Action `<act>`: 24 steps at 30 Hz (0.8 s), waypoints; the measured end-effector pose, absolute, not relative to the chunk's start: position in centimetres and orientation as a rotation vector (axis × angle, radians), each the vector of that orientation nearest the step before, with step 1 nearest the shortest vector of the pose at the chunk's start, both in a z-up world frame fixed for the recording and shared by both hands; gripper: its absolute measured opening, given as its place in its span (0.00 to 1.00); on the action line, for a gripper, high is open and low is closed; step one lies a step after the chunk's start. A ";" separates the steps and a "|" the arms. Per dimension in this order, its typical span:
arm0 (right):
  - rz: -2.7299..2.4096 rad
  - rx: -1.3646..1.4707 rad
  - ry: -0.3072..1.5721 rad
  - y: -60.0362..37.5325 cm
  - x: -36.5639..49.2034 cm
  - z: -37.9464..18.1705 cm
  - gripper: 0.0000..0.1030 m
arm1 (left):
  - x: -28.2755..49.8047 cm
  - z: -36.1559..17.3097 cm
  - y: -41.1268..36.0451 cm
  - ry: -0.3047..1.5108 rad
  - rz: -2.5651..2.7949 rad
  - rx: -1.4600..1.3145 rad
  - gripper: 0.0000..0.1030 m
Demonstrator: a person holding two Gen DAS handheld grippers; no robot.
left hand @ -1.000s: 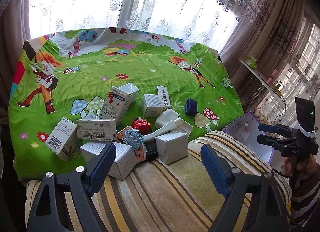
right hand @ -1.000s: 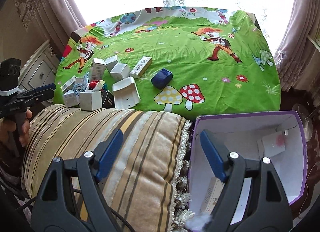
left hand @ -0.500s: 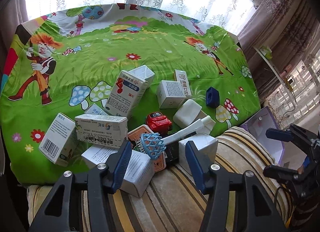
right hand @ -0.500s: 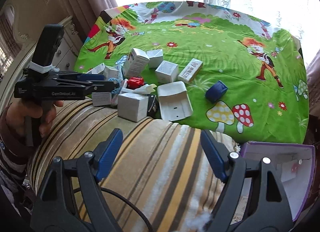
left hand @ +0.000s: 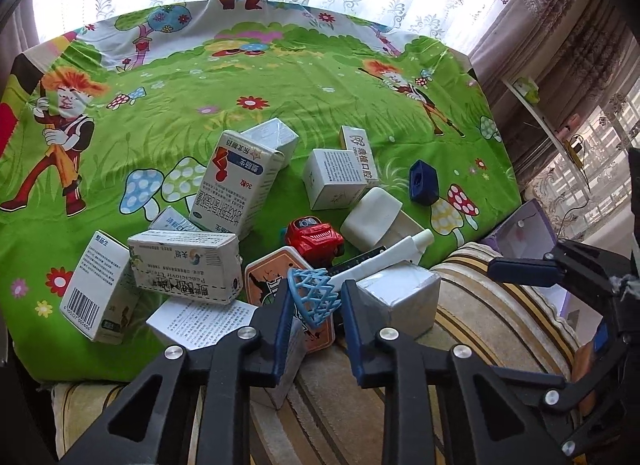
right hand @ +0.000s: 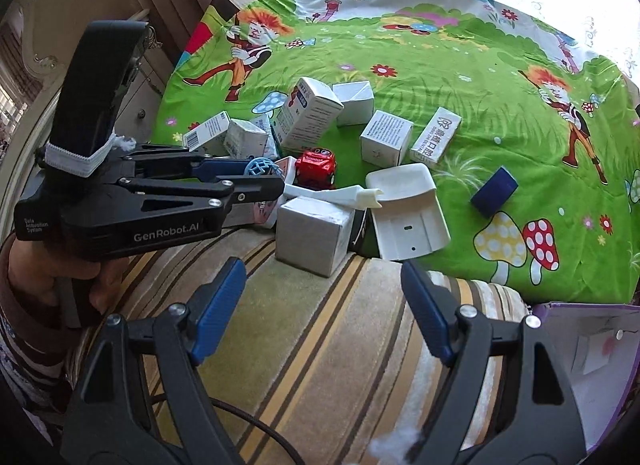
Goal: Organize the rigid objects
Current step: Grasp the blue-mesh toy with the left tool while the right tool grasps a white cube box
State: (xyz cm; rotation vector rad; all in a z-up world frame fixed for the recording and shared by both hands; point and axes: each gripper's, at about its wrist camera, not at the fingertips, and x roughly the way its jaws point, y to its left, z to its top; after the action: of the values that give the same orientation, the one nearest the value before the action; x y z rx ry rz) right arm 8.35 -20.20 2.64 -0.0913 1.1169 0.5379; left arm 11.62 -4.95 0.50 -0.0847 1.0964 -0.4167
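Closing left wrist view: left gripper [left hand: 314,303] jaws closing around the blue lattice ball [left hand: 316,297], which sits between the pads atop the orange card [left hand: 276,277], just in front of the red toy car [left hand: 316,239].
Contact: pads at or near the ball; firm grip cannot be confirmed.
Right wrist view: right gripper [right hand: 324,307] released, empty, above the striped cushion [right hand: 320,345], well short of the car; purple box [right hand: 592,349] beside it.
Risk: hollow ball may squirt out if pinched off-centre.
Risk: jaws may snag the white tube [left hand: 384,261] lying beside the ball.
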 end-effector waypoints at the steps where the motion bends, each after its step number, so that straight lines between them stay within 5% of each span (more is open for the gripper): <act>1: 0.537 -0.084 1.125 -20.0 8.6 2.5 0.80 | 11.6 0.6 -4.9 1.091 -0.420 -0.092 0.22; 20: 0.480 -0.089 1.151 -17.4 10.7 0.8 0.80 | 10.8 3.9 -1.0 0.901 -0.535 -0.389 0.12; 24: 0.477 -0.083 1.156 -17.5 10.8 0.6 0.68 | 10.7 4.3 -1.0 0.882 -0.547 -0.399 0.08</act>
State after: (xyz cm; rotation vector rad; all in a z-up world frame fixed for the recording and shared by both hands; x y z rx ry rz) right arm 10.81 -17.45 0.62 -0.0829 1.1557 0.4770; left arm 10.71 -0.98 4.27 -0.3989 0.8817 -0.5468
